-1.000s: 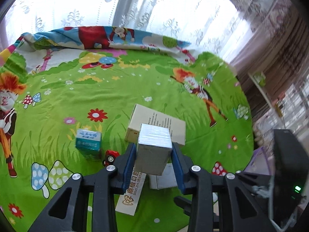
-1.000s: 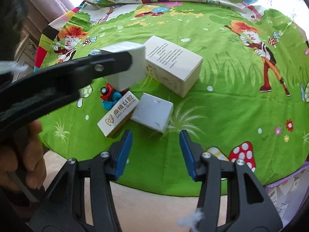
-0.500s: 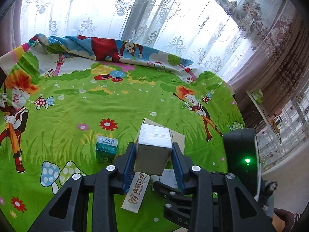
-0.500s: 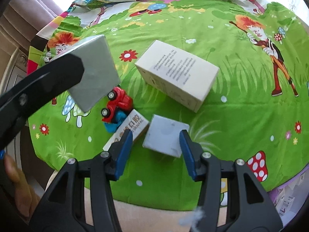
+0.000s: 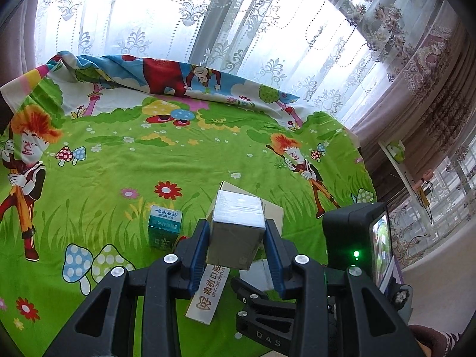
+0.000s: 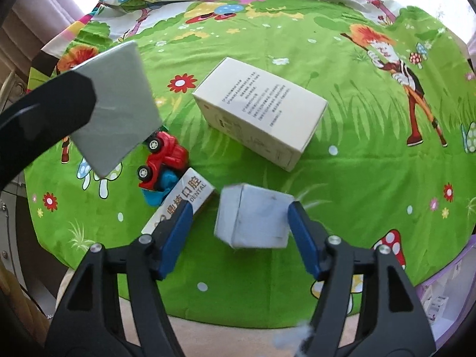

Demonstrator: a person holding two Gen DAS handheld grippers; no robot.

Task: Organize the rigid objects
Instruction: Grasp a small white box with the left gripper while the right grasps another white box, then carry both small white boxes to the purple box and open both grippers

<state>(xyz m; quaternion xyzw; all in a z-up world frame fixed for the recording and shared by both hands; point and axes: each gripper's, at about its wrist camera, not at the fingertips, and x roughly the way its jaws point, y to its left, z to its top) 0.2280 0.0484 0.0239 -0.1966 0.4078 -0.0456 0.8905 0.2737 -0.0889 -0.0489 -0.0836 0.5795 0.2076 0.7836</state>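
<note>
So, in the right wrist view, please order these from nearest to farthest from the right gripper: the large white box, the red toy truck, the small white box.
1. small white box, between the jaws
2. red toy truck, to the left
3. large white box, behind, centre

Bright green cartoon cloth (image 6: 342, 178), dotted with mushrooms, red flowers and orange-haired figures. Grey box (image 5: 236, 232) between blue pads (image 5: 198, 253). Cream carton (image 6: 258, 110) with dark print, pale grey-white cube (image 6: 253, 217), teal carton (image 5: 164, 229), red-and-blue toy truck (image 6: 160, 163), white lace curtain (image 5: 208, 23).
</note>
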